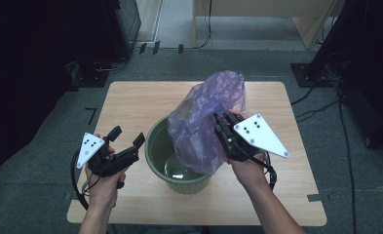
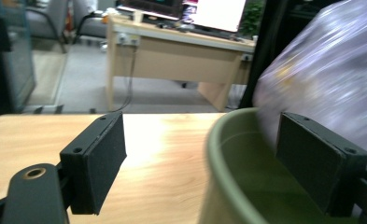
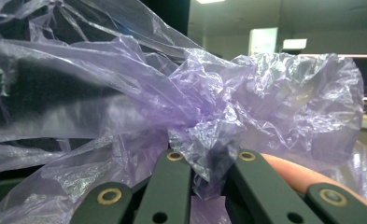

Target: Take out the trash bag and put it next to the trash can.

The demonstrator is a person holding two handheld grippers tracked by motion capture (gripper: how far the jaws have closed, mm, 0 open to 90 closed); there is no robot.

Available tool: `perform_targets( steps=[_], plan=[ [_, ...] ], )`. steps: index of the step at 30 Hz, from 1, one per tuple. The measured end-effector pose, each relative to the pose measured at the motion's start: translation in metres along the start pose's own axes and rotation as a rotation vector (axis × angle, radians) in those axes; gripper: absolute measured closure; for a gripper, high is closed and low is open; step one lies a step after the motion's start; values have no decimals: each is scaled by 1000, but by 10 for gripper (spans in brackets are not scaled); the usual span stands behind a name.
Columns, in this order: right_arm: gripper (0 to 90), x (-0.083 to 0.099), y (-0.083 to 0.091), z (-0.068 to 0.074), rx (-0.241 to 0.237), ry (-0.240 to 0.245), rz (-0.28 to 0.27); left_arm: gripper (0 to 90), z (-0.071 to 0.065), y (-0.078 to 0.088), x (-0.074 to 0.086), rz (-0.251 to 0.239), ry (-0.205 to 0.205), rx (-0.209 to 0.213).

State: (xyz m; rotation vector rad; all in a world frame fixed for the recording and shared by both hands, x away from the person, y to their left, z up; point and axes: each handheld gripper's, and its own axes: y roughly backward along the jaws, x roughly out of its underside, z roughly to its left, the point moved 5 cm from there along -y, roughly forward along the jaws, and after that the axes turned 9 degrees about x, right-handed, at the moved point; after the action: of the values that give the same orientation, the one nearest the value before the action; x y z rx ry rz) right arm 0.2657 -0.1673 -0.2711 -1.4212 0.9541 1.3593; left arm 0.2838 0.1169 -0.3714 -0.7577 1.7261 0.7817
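Right gripper is clamped on the purple bag, holding it up over the green bin; bag's lower end hangs inside the bin. Bin sits near the middle of the wooden table, toward the near edge. Left gripper is just left of the bin, jaws apart, nothing between them, right jaw close to the bin rim. Grey plates sit on top of both grippers. Forearms come in from the near side.

Left gripper view: left gripper jaws wide apart. Bin rim runs between them, right jaw over the bin's inside, left jaw over the table. Whether either jaw touches the rim, cannot tell. Bag, blurred, fills the upper right above the bin. A desk stands on the floor beyond the table.

Right gripper view: right gripper jaws pinched together on a bunched fold of bag; crumpled film spreads above and to both sides. A finger lies beside the right jaw.
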Motion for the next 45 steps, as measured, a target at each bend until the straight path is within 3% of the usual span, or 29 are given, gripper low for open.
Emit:
perform_targets(
  steps=[6,9,10,18,19,23,28,35,40,45],
  plan=[
    [900,-15,6,-15,47,-10,-50,99,21,5,17,36,18,-57],
    [900,-22,9,-26,73,-20,-68,72,31,5,28,81,34,-99],
    [900,-24,10,-30,81,-21,-74,0,34,4,32,98,46,-101],
    [900,-34,20,-63,156,-45,-108,0,58,4,57,142,76,-182],
    [900,-35,22,-71,175,-50,-114,0,61,5,60,153,76,-193],
    [900,-34,25,-83,200,-50,-115,0,73,4,78,198,84,-231],
    [900,-27,30,-102,245,-50,-105,0,85,1,100,254,97,-279],
    [900,-7,31,-122,291,-56,-73,0,98,-3,122,320,109,-290],
    [900,13,26,-131,317,-60,-41,0,101,-7,141,410,63,-311],
    [900,32,18,-136,334,-71,-12,0,102,-12,152,470,12,-288]
  ],
)
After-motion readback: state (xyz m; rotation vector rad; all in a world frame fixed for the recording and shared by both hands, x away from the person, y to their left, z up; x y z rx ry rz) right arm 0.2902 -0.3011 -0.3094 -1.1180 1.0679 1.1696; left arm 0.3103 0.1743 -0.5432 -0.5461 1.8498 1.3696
